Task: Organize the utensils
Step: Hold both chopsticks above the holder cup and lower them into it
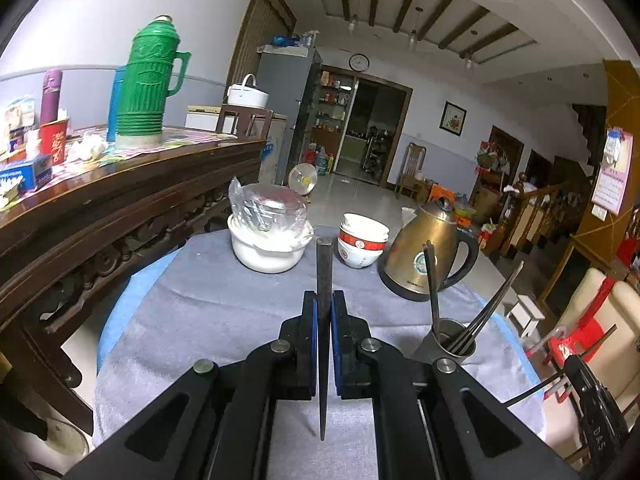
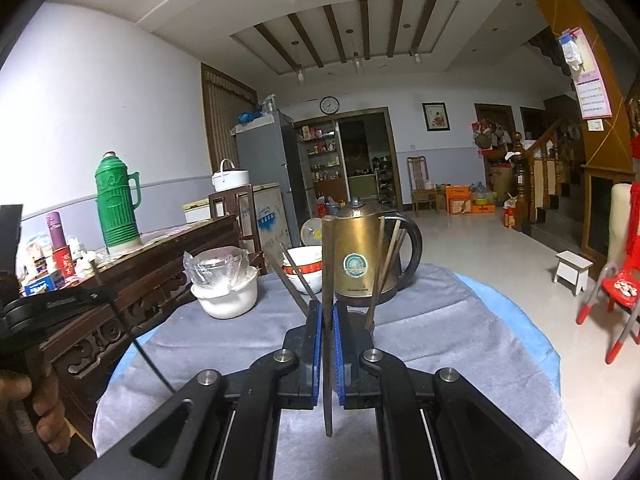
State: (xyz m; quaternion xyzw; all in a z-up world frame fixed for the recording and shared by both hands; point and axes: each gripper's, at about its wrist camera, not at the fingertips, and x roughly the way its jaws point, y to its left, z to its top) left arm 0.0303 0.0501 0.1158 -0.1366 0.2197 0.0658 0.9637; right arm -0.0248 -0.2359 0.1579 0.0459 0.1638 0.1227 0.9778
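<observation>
Left wrist view: the left claw [image 1: 324, 312] is clenched on a dark chopstick [image 1: 323, 280] pinched between its blue pads [image 1: 313, 344]. The chopstick runs straight along the claw's own axis, its blunt square end pointing forward toward the bowls and its thin tip reaching back toward the camera. It is held above the grey cloth on the round surface [image 1: 208, 312]. To the right of the claw stands a metal utensil cup [image 1: 454, 342] on the cloth, holding several chopsticks [image 1: 430, 280] that lean up and to the right. Beyond it sit a brass kettle [image 1: 428, 252], a stack of bowls [image 1: 362, 246] and a white pot [image 1: 268, 248] topped with a plastic-wrapped dish. At the right edge, part of the right claw [image 1: 592, 408] shows, with a thin dark stick crossing it.

Right wrist view: the right claw [image 2: 329, 320] is likewise clamped on a brownish chopstick [image 2: 328, 280], which lies along the claw's axis, thick end forward and up, overlapping the kettle [image 2: 360, 252] in the frame. Here the utensil cup is hidden behind the claw; only its chopsticks [image 2: 380, 268] fan out to both sides. At the left edge the person's left hand [image 2: 40, 408] grips the other claw's handle, which the left view cannot show.
</observation>
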